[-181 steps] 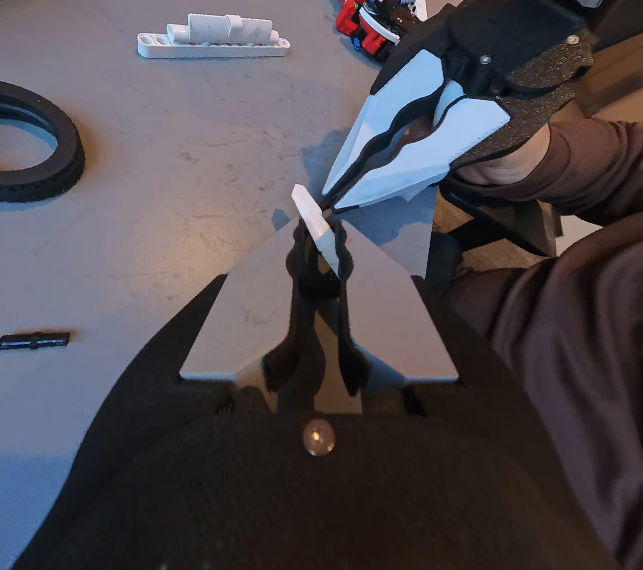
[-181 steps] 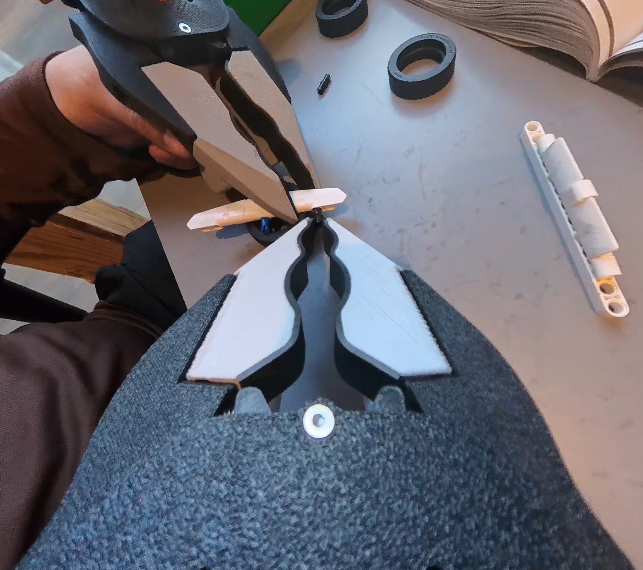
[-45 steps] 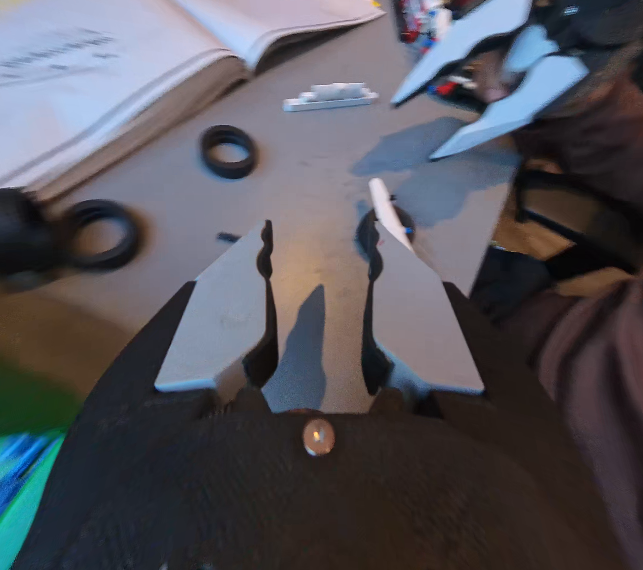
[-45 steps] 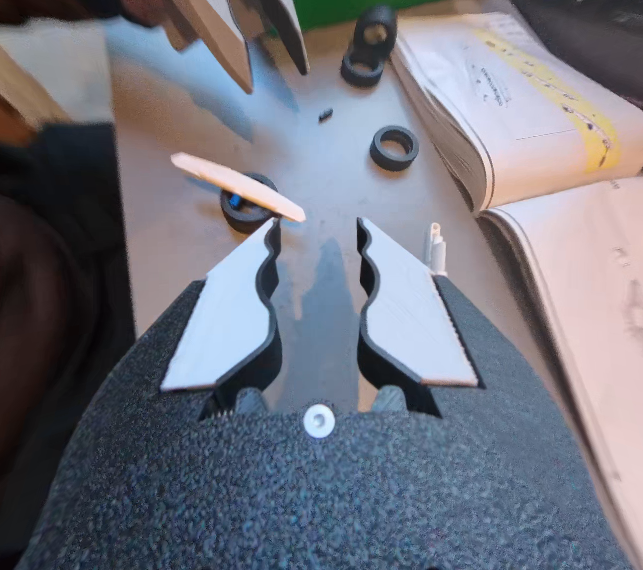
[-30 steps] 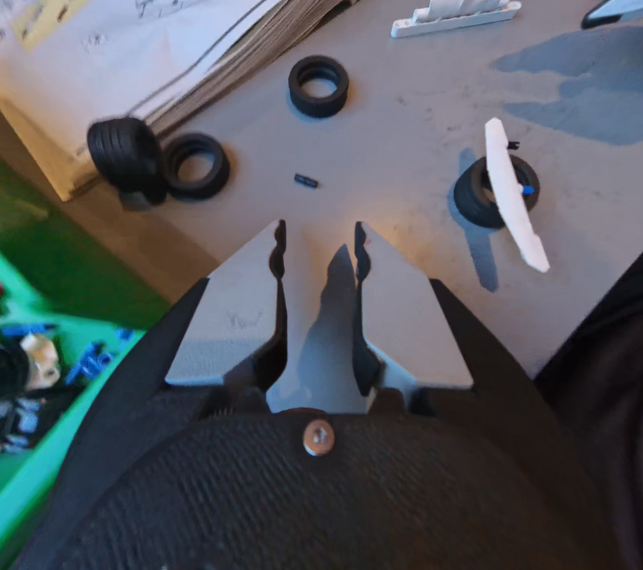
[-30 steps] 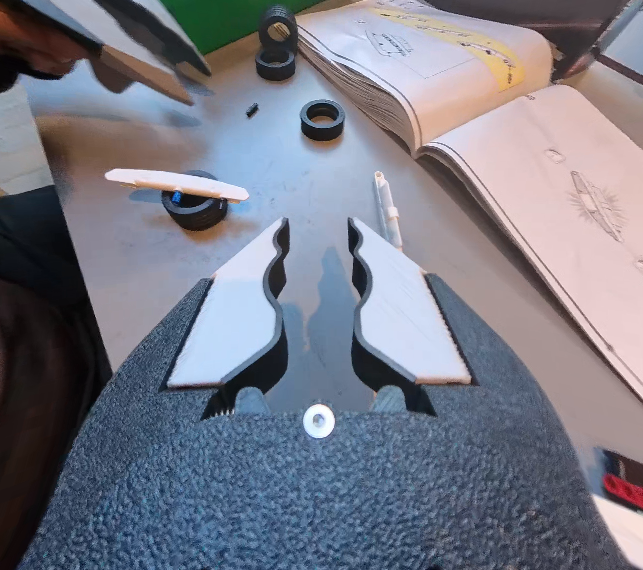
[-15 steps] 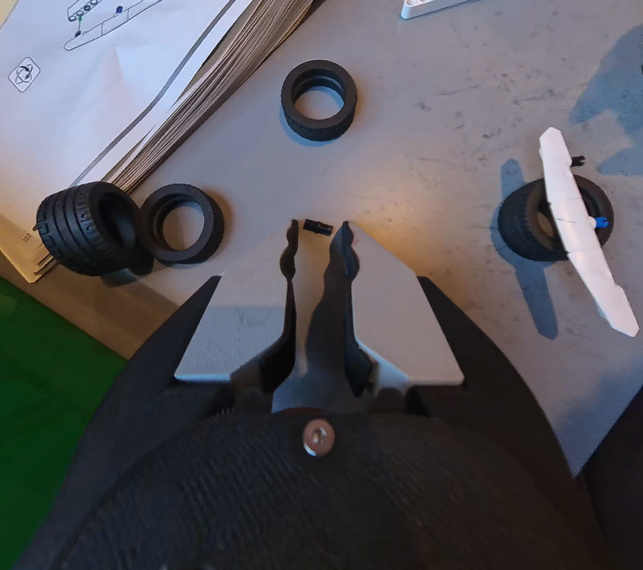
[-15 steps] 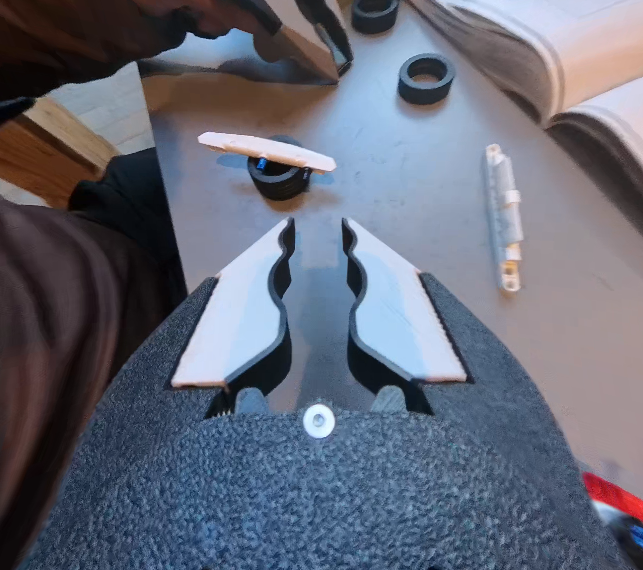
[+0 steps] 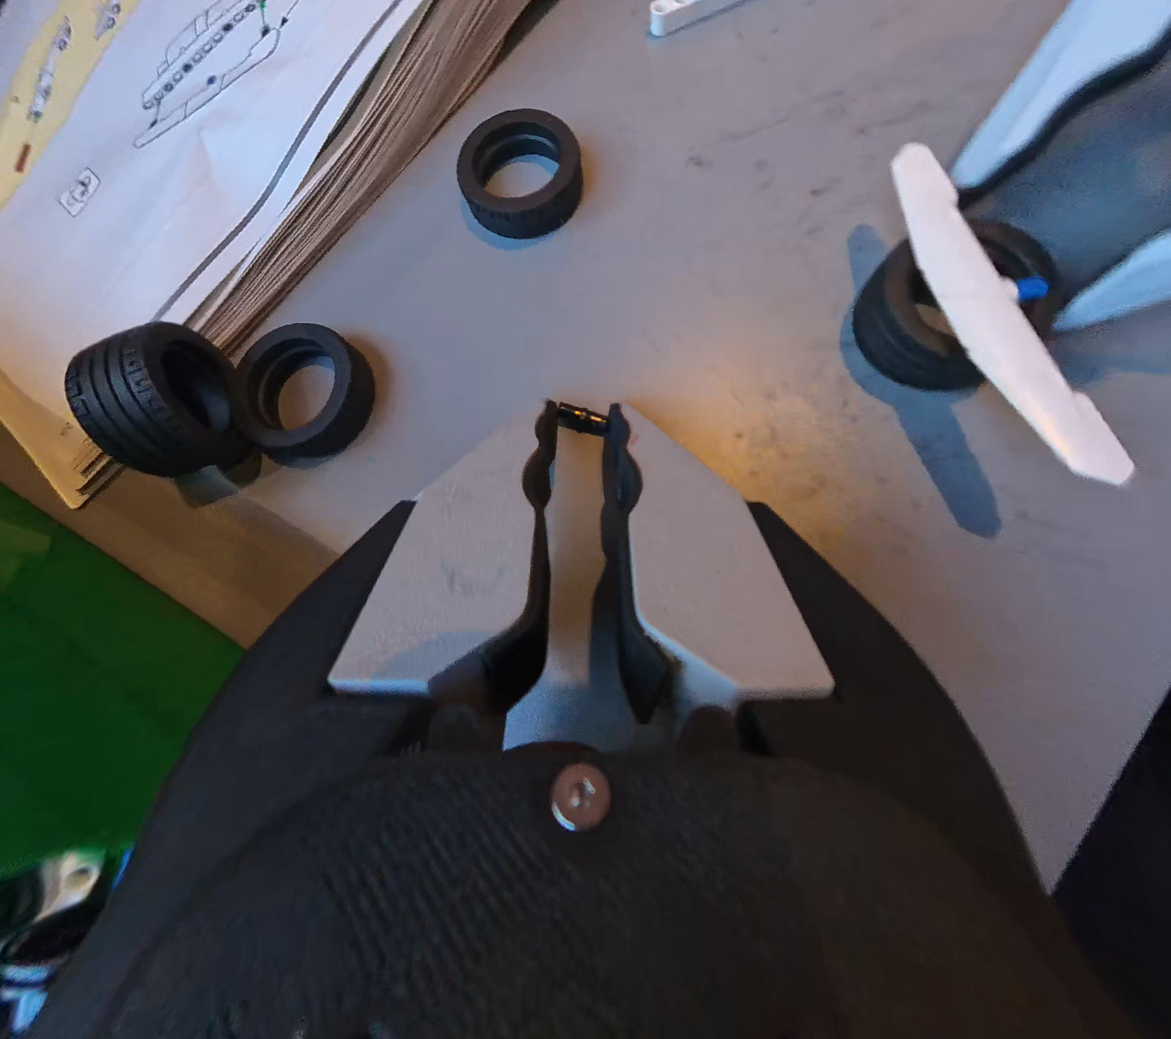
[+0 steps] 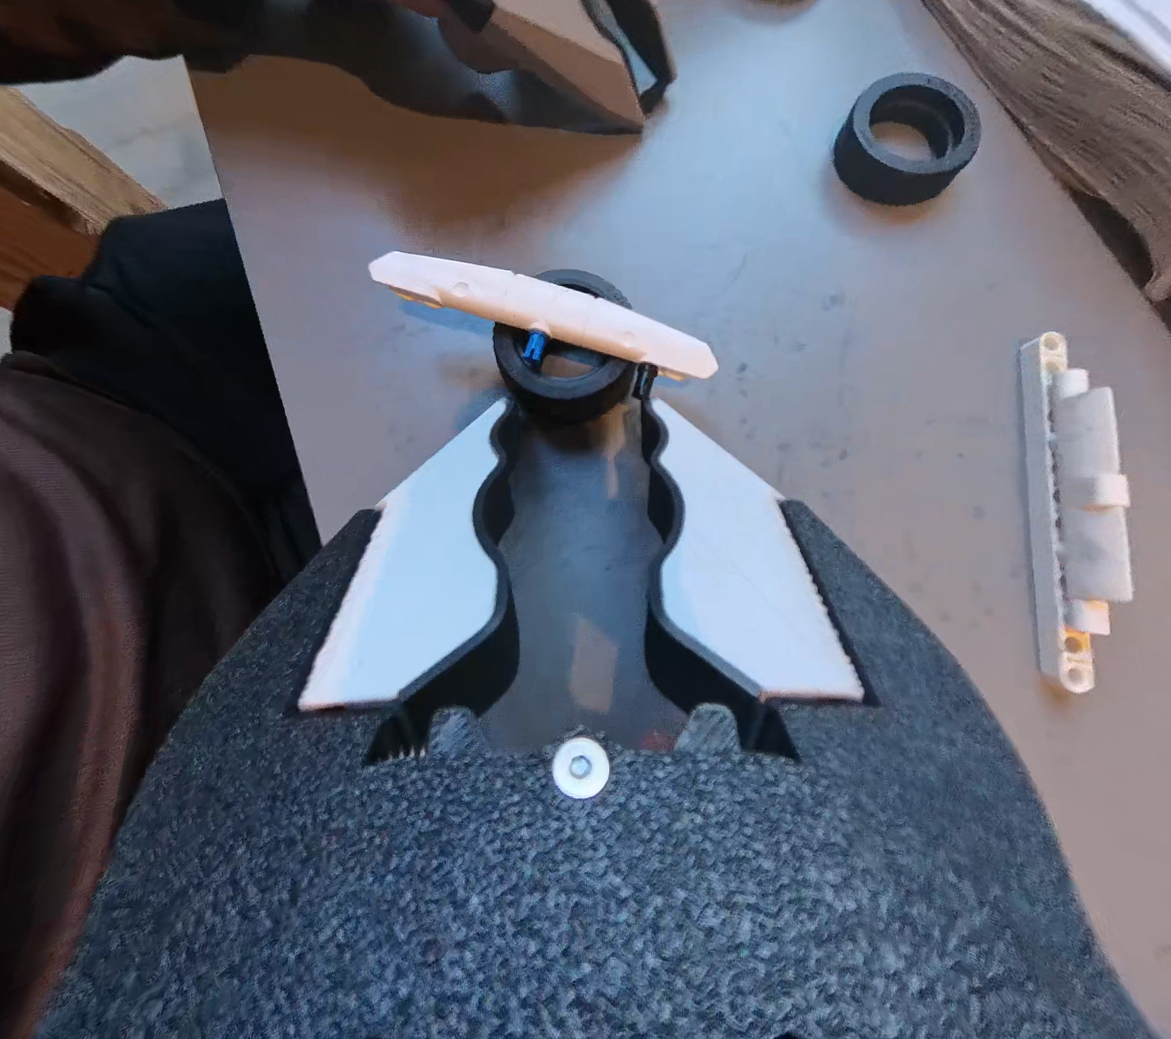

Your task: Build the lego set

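the left gripper (image 9: pixel 582 418) had its fingers narrowed around a small black pin (image 9: pixel 581 416) lying on the grey desk (image 9: pixel 729 260), one tip at each end of it; whether they were already squeezing it or only bracketing it could not be told. the right gripper (image 10: pixel 573 400) stood with its fingers spread, its tips just short of a black tyre (image 10: pixel 561 381) that carried a long white curved piece (image 10: pixel 538 314) across its top, with a blue peg (image 10: pixel 534 344) poking into the tyre's hole.

the pin looked tiny, hard and light, likely to roll or flick away under a crooked squeeze, so a hold across its length, square at the tips, seemed safest. the white piece looked thin, stiff and only balanced on the tyre; a nudge would probably tip it, so taking it near the middle seemed wiser than at an end. the tyre looked rubbery and grippy.

the left wrist view alone showed the pin between the tips, the open instruction book (image 9: pixel 190 58), and two more tyres (image 9: pixel 222 400) against the book's edge. the right wrist view alone showed the spread of the right fingers and a short dark peg under the white piece. both views showed the white beam assembly (image 10: pixel 1071 508) and a loose tyre (image 10: pixel 906 146).
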The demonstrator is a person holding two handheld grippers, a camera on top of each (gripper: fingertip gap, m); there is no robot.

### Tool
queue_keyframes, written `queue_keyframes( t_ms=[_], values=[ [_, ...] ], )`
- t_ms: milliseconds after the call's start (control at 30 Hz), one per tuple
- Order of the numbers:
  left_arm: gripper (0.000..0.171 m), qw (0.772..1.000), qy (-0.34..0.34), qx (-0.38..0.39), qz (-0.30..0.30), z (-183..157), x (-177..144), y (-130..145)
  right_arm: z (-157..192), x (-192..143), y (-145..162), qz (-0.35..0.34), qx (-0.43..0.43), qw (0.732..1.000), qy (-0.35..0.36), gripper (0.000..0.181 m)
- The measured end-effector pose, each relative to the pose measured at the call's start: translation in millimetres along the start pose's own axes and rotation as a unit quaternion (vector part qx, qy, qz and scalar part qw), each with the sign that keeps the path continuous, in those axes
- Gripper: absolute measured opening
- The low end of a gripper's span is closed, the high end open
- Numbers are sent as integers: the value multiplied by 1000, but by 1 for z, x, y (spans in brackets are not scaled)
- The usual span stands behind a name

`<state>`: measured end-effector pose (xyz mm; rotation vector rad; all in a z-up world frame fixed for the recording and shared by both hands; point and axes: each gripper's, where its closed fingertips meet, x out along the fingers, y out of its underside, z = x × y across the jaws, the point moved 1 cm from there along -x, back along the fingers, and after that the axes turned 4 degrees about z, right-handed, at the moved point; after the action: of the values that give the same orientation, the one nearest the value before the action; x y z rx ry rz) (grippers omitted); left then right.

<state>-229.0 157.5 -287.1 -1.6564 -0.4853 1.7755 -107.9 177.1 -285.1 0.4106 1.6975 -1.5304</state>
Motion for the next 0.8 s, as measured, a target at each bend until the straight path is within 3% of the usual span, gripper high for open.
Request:
queue_keyframes(
  t_ms=[200,300,433,600,700,800],
  values=[
    [13,995,-45,91,-10,-12,-7,3,-49,-8,-7,-1,-11,997,73,36],
    [13,985,-92,145,-30,-11,-13,-2,-62,-13,-7,-5,42,998,55,37],
    [13,952,-156,227,-132,-22,-42,-37,-60,-43,-25,-65,59,996,34,32],
    [13,924,-141,255,-248,-60,-70,-79,-10,-64,-70,-156,87,971,-161,34],
    [14,906,-152,286,-273,-76,-77,-92,5,-63,-83,-175,101,949,-242,32],
    [14,903,-160,293,-271,-81,-74,-95,16,-62,-87,-176,98,937,-285,26]
  ],
)
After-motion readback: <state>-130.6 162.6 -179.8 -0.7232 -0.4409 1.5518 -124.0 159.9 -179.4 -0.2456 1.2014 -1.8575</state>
